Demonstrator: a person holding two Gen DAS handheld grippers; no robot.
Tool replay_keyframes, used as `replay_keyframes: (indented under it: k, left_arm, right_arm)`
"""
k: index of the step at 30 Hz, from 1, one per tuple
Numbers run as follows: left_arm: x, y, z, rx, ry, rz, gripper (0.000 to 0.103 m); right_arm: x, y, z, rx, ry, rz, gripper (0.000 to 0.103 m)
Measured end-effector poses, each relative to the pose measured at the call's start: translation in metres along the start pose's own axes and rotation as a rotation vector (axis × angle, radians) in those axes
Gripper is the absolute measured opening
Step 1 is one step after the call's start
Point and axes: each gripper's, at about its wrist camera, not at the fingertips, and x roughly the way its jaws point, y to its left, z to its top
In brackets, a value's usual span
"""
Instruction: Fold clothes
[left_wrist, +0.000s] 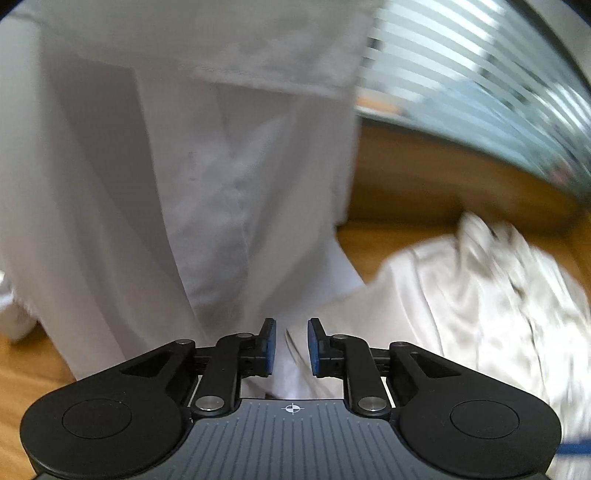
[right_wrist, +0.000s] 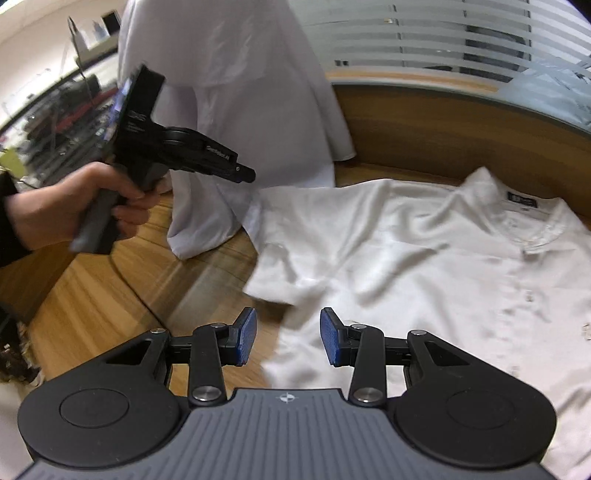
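Left wrist view: the left gripper (left_wrist: 291, 347) has its jaws set narrow, with a slim gap and nothing pinched between the blue pads. Straight ahead of the jaws and to their left a pale hanging garment (left_wrist: 166, 166) fills the picture, draped down in long vertical folds. The white shirt (left_wrist: 480, 295) lies ahead and to the right of the jaws, blurred, on the wooden worktop (left_wrist: 424, 229); its near edge runs in just past the right pad.

Right wrist view: the right gripper (right_wrist: 288, 336) holds its jaws moderately wide and empty. The white shirt (right_wrist: 424, 258) lies flat ahead and to the right, its long axis running from the collar (right_wrist: 535, 229) at far right toward the hem near the jaws. A short sleeve (right_wrist: 280, 266) sticks out just ahead of the gap, and the shirt's side edge passes under the right pad, so this gripper is, I judge, the nearer one for a grab at sleeve or hem. The left gripper (right_wrist: 245, 173), gripped by a hand (right_wrist: 74, 210), hangs above the worktop (right_wrist: 129, 280) well ahead and to the left, angled downward toward the shirt's far sleeve side, beside the hanging garment (right_wrist: 240, 92).
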Motion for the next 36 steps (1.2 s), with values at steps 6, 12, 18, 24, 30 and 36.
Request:
replay_keyframes:
  k: [6,12,18,24,30,36]
  left_arm:
    - [-0.019,-0.006,-0.008,0.242,0.019,-0.109,0.041]
    - [-0.025,-0.025,-0.018,0.443,0.036,-0.254,0.062]
    - [-0.007,-0.062,-0.041,0.660,0.062,-0.341,0.063]
    - [0.005,-0.086,-0.072,0.788,0.075,-0.344,0.064]
    - [0.016,-0.099,-0.087,0.838,0.042,-0.287,0.058]
    - [0.022,-0.101,-0.083,0.803,0.020,-0.245,0.026]
  right_arm:
    - [0.009,0.040,-0.020,0.158,-0.030,-0.140,0.043]
    - [-0.008,0.067,-0.058,0.301,-0.044,-0.297,0.043]
    - [-0.026,0.094,-0.115,0.451,-0.008,-0.418,0.043]
    - [-0.027,0.125,-0.161,0.544,0.045,-0.490,0.043]
    - [-0.023,0.142,-0.182,0.579,0.066,-0.537,0.043]
    - [-0.017,0.156,-0.190,0.588,0.075,-0.552,0.043]
